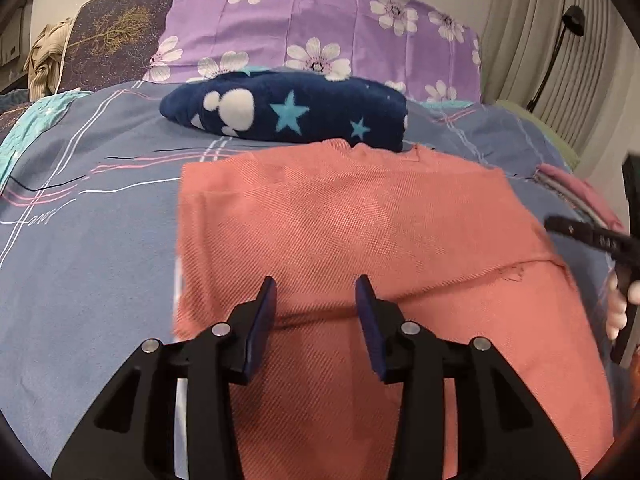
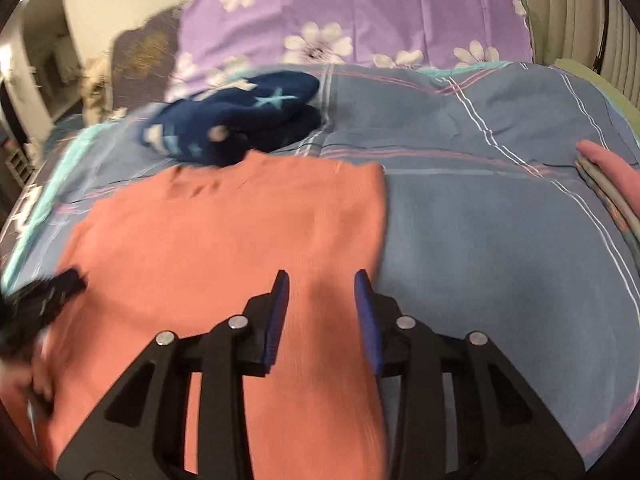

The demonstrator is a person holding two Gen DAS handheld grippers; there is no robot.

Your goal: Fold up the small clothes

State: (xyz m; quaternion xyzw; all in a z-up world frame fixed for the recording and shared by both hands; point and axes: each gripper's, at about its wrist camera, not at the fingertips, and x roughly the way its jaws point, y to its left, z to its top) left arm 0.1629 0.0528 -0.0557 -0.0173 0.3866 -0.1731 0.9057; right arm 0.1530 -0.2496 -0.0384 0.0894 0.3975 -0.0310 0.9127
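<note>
My left gripper and right gripper are both partly open, holding nothing. The flat salmon-pink knit garment lies spread just under them, ready for folding.

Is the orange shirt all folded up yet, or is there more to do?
Partly. The orange shirt lies flat on the bedspread as a neat rectangle, so a fold or two looks done. Nothing is in hand: the left gripper and right gripper are open above it. A folded pile sits to the right. The blue starry fleece behind looks bundled; I can't tell if it's folded.
</note>
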